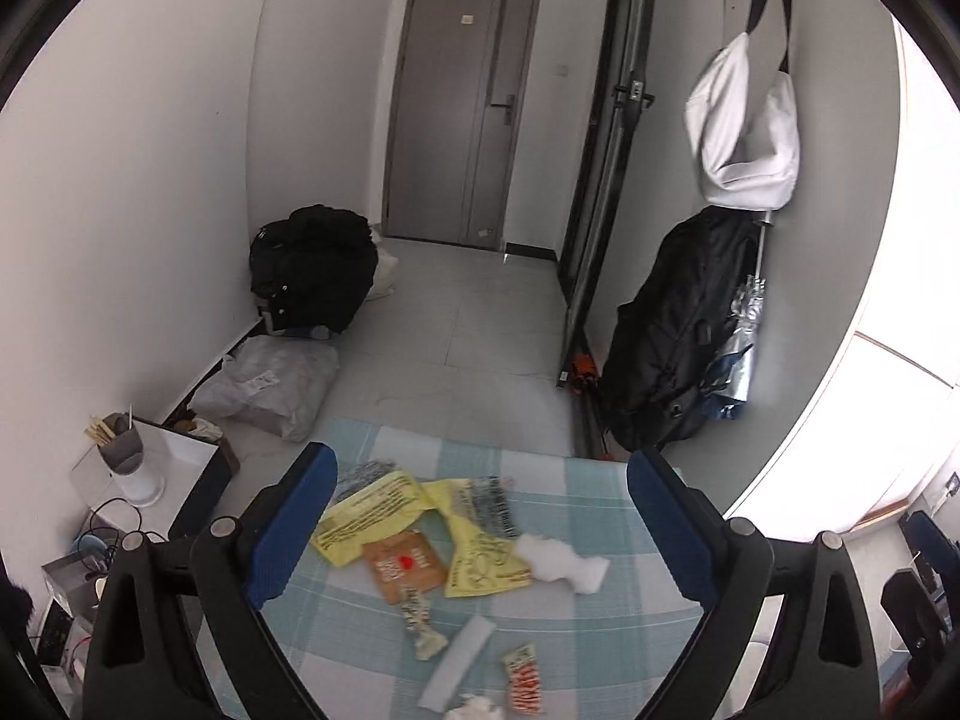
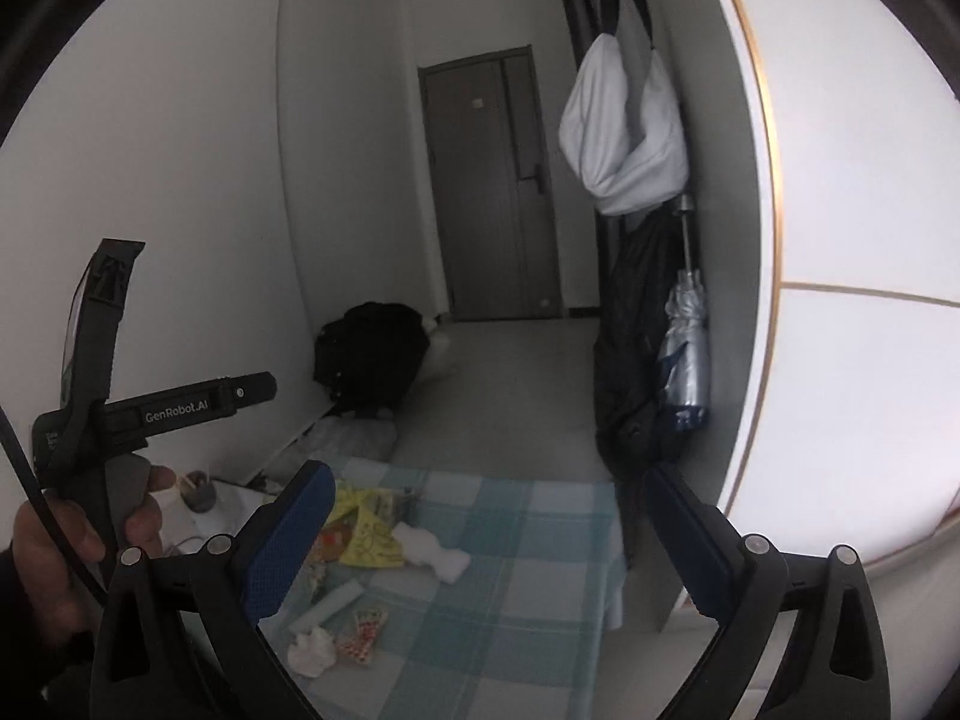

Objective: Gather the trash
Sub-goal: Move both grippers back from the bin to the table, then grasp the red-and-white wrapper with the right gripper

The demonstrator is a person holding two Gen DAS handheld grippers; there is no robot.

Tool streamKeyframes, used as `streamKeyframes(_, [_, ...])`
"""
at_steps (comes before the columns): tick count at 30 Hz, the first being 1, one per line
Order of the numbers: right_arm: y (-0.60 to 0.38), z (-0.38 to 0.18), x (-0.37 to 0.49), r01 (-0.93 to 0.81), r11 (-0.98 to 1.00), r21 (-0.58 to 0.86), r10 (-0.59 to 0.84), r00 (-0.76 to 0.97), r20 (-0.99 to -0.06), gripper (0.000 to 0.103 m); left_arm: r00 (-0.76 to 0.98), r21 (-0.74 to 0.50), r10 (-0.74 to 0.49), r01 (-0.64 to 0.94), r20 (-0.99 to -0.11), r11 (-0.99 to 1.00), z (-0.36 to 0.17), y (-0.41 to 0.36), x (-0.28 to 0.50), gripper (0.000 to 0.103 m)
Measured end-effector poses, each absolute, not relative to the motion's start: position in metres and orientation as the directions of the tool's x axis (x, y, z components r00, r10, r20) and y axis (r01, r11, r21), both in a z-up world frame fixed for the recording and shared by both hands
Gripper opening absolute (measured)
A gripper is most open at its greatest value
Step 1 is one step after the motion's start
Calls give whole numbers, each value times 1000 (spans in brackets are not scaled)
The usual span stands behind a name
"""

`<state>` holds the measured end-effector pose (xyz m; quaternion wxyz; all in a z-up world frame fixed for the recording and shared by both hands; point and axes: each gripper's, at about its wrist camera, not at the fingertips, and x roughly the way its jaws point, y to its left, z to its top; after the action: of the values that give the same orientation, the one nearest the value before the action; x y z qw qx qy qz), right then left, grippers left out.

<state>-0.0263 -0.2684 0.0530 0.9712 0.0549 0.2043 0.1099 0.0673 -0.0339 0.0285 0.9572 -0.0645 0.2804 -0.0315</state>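
Over checked bed (image 1: 576, 630), left wrist view: left gripper (image 1: 480, 528) jaws wide apart, empty; yellow wrappers (image 1: 372, 510), brown packet (image 1: 405, 564), white wads (image 1: 564, 558) scattered at 6 o'clock.

Right wrist view: right gripper (image 2: 480, 540) jaws apart, empty; trash (image 2: 366, 540) at 7 o'clock; hand (image 2: 66, 546) gripping left tool at 8 o'clock.

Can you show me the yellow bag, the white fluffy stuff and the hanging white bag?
yellow bag (image 1: 366, 510): left wrist view, printed middle.
white fluffy stuff (image 1: 561, 558): left wrist view, centre.
hanging white bag (image 2: 624, 138): right wrist view, fabric body.
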Motion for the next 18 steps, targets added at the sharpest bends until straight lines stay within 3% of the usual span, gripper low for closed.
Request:
streamKeyframes(7, [-221, 21, -4, -237, 961, 139, 275, 843, -462, 103, 808, -164, -92, -5, -581, 987, -12, 12, 70, 96])
streamKeyframes(18, [-167, -53, 31, -296, 946, 134, 306, 673, -673, 103, 727, -220, -94, -80, -680, 972, -59, 57, 86, 96])
